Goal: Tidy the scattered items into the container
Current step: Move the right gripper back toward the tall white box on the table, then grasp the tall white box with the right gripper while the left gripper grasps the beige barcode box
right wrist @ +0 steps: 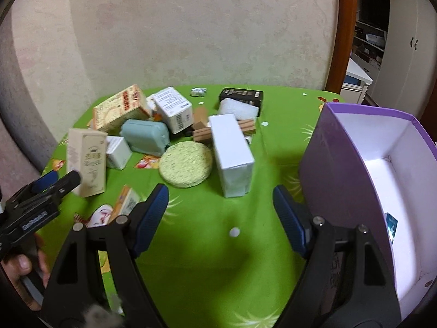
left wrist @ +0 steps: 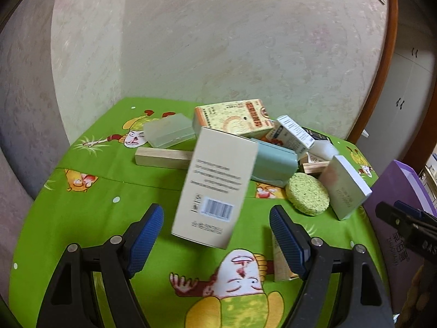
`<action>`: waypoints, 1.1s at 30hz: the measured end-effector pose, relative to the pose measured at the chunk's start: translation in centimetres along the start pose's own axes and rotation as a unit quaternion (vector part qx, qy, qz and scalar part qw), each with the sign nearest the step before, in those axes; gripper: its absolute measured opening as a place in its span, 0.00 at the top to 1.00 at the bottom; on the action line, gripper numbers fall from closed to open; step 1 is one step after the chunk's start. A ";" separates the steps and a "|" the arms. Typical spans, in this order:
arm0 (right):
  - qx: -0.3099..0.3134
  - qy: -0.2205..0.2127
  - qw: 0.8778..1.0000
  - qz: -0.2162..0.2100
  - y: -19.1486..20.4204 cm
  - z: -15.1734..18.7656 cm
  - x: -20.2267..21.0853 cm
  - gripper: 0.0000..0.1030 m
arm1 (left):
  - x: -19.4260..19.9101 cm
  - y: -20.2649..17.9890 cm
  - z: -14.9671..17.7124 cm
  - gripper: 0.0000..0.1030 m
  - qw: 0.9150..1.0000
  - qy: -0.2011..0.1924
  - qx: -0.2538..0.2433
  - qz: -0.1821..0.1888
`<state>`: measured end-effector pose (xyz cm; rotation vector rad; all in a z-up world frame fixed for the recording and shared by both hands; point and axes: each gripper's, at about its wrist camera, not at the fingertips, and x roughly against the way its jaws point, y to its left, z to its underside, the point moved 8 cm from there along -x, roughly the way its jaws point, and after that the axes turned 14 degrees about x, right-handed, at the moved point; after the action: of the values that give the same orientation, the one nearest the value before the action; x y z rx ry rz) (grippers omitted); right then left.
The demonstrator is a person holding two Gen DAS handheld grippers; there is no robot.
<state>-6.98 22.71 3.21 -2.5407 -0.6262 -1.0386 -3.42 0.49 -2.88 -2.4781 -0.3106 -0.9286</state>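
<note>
Scattered boxes lie on the green cartoon tablecloth (left wrist: 90, 218). My left gripper (left wrist: 215, 210) is open, and a tall beige barcode box (left wrist: 215, 180) stands tilted just ahead of its blue pads without touching them. The right wrist view shows that beige box (right wrist: 87, 161) with the left gripper (right wrist: 58, 181) beside it. My right gripper (right wrist: 220, 191) is open and empty, a white box (right wrist: 232, 150) standing just beyond it. The purple container (right wrist: 341, 150) stands open at the right, with a small card (right wrist: 391, 224) inside. The purple container (left wrist: 396, 191) and the right gripper (left wrist: 401, 214) show at the right edge.
The pile holds a round green sponge (right wrist: 185, 164), a teal pouch (right wrist: 144, 136), an orange-cream carton (right wrist: 120, 109), a white barcode box (right wrist: 174, 109), wooden sticks (right wrist: 202, 134), a black box (right wrist: 240, 95) and a foil packet (right wrist: 198, 92). A translucent case (left wrist: 169, 131) and wooden block (left wrist: 164, 158) lie at the left.
</note>
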 end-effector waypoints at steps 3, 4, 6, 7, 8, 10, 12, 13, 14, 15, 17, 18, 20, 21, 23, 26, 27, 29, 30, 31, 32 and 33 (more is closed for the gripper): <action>-0.003 0.003 1.000 0.005 -0.7 -0.3 -0.9 0.22 | -0.5 -0.1 0.1 0.22 1.000 0.006 -0.003 0.000; -0.003 0.003 1.000 0.007 -0.8 -0.5 -1.2 0.22 | -0.7 -0.2 0.2 0.22 1.000 0.007 -0.005 -0.002; 0.000 0.006 1.000 0.010 -1.0 -0.6 -1.9 0.22 | -1.1 -0.3 0.3 0.22 1.000 0.011 -0.008 -0.004; 0.001 0.011 1.000 0.012 -1.1 -0.6 -2.4 0.22 | -1.3 -0.3 0.4 0.22 1.000 0.013 -0.009 -0.005; 0.000 0.014 1.000 0.011 -1.2 -0.6 -2.8 0.22 | -1.5 -0.3 0.4 0.22 1.000 0.014 -0.012 -0.009; 0.001 0.018 1.000 0.011 -1.2 -0.6 -3.6 0.22 | -1.8 -0.2 0.4 0.22 1.000 0.015 -0.013 -0.013; 0.005 0.023 1.000 0.013 -1.2 -0.7 -4.2 0.22 | -2.0 -0.2 0.3 0.22 1.000 0.017 -0.013 -0.014; 0.006 0.025 1.000 0.012 -1.1 -0.8 -4.7 0.22 | -2.1 -0.2 0.3 0.22 1.000 0.017 -0.014 -0.015; 0.006 0.027 1.000 0.012 -1.1 -0.8 -5.0 0.22 | -2.2 -0.2 0.2 0.22 1.000 0.018 -0.014 -0.015; 0.006 0.029 0.999 0.012 -1.1 -0.8 -5.4 0.22 | -2.2 -0.2 0.2 0.22 1.000 0.018 -0.016 -0.015; 0.006 0.031 0.999 0.012 -1.2 -0.9 -5.9 0.22 | -2.3 -0.3 0.1 0.24 1.000 0.018 -0.020 -0.017; 0.006 0.031 0.999 0.011 -1.2 -0.9 -6.1 0.22 | -2.3 -0.4 0.1 0.25 0.999 0.018 -0.021 -0.017; 0.008 0.032 0.999 0.013 -1.3 -1.0 -6.6 0.22 | -2.5 -0.5 0.1 0.31 0.999 0.021 -0.023 -0.017; 0.009 0.035 0.999 0.013 -1.3 -1.0 -6.9 0.22 | -2.5 -0.5 0.1 0.33 0.999 0.023 -0.023 -0.017; 0.011 0.039 0.999 0.012 -1.2 -1.0 -7.3 0.28 | -2.7 -0.4 0.1 0.46 0.999 0.027 -0.022 -0.016; 0.018 0.048 0.999 0.008 -1.0 -0.8 -7.7 0.54 | -2.6 -0.3 0.0 0.47 0.999 0.027 -0.019 -0.014; 0.017 0.050 0.999 0.005 -0.9 -0.7 -7.8 0.56 | -2.5 -0.3 0.0 0.47 0.999 0.025 -0.018 -0.015; 0.016 0.048 0.999 0.005 -1.0 -0.5 -7.7 0.57 | -2.3 -0.3 -0.1 0.49 1.000 0.022 -0.015 -0.015; 0.015 0.046 0.999 0.005 -1.1 -0.5 -7.6 0.58 | -2.1 -0.3 -0.2 0.49 1.000 0.021 -0.014 -0.014; 0.013 0.045 0.999 0.003 -1.1 -0.4 -7.4 0.58 | -2.0 -0.3 -0.2 0.49 1.000 0.019 -0.013 -0.014; 0.011 0.043 0.999 0.001 -1.1 -0.4 -7.2 0.59 | -1.8 -0.4 -0.3 0.50 1.000 0.016 -0.013 -0.013; 0.010 0.040 0.999 -0.001 -1.2 -0.4 -6.9 0.60 | -1.6 -0.5 -0.3 0.50 1.000 0.015 -0.014 -0.012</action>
<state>-12.20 21.65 -1.32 -2.4687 -0.6137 -1.1229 -4.98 0.66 -3.58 -2.4883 -0.3210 -0.9855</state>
